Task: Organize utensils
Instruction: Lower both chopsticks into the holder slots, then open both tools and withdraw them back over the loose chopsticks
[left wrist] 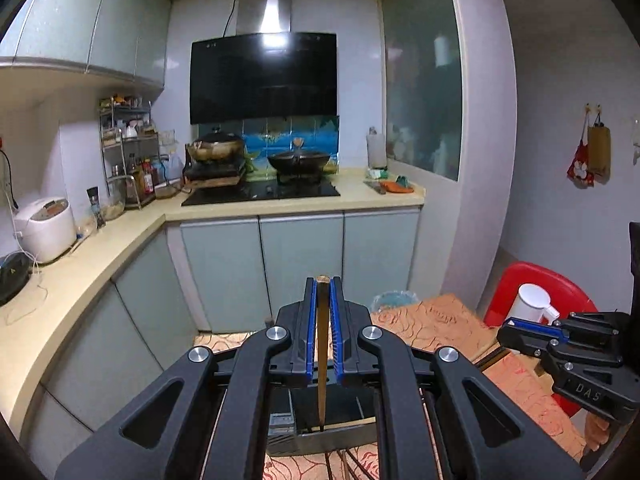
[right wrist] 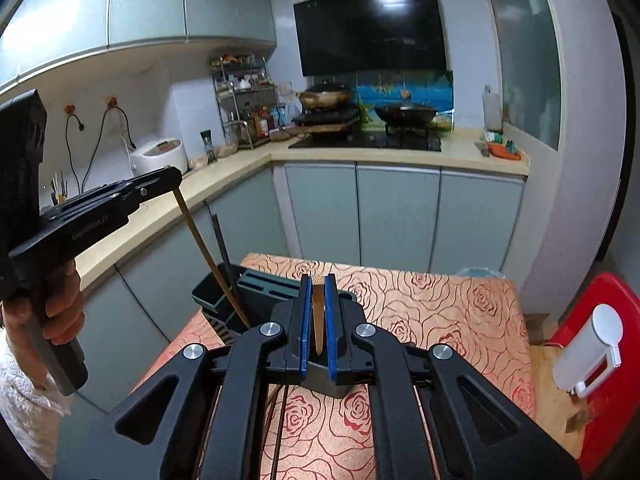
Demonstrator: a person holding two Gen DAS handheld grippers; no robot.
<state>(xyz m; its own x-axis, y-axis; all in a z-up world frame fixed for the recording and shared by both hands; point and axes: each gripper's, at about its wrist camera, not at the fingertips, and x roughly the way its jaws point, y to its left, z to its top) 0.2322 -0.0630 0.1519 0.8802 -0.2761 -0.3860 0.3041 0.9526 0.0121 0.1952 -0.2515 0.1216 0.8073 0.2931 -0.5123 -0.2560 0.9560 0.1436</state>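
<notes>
- Left gripper (left wrist: pixel 323 280): fingers closed on a chopstick (left wrist: pixel 321 360), long axis vertical, tip at 6 o'clock over the holder (left wrist: pixel 320 436).
- Right gripper (right wrist: pixel 318 278): fingers closed on a second chopstick (right wrist: pixel 318 320); the holder's slots (right wrist: pixel 264 282) lie at 11 o'clock on the tabletop (right wrist: pixel 440 304).

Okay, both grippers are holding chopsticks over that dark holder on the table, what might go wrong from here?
1. The left gripper pinches its chopstick only near the top end, so the long part below may swing and miss the dark utensil holder.
2. The right gripper holds another chopstick close by; the two grippers might bump over the holder.
</notes>
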